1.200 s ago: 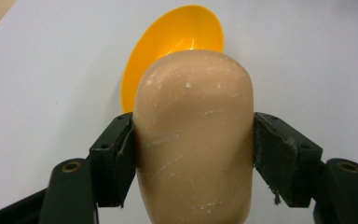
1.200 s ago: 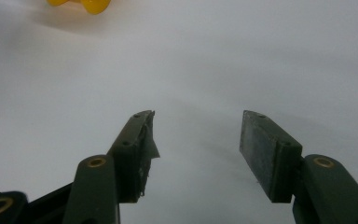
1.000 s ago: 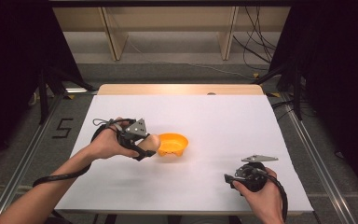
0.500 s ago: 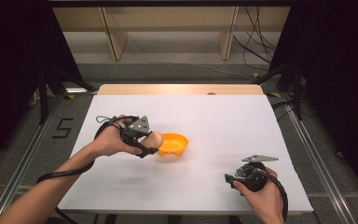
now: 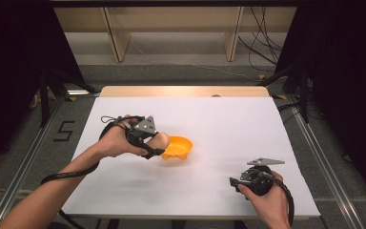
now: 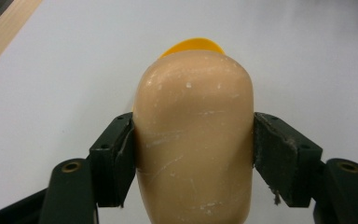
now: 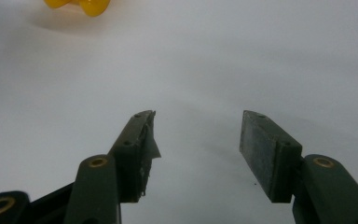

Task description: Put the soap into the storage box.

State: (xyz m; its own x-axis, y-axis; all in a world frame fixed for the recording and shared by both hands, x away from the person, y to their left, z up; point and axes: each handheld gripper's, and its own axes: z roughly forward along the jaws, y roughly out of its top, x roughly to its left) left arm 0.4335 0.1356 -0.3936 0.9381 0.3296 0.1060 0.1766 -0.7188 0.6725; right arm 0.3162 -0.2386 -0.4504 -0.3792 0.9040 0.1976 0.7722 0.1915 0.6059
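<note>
White tabletop (image 5: 228, 129), mid-frame: left claw (image 5: 158, 145) pinching tan egg-like lump (image 6: 195, 140), just left of orange bowl (image 5: 178, 146); right claw (image 7: 196, 154) spread, lower right, farther off.

1. We look from a fixed high camera at the person's side, facing forward and down over the whole white counter (image 5: 228, 119).
2. We ride on the left tongs (image 6: 193, 144), looking along them, very close to a tan object (image 6: 193, 140).
3. We ride on the right tongs (image 7: 196, 154), low over the counter.
4. All three views share the orange bowl (image 5: 178, 147).
</note>
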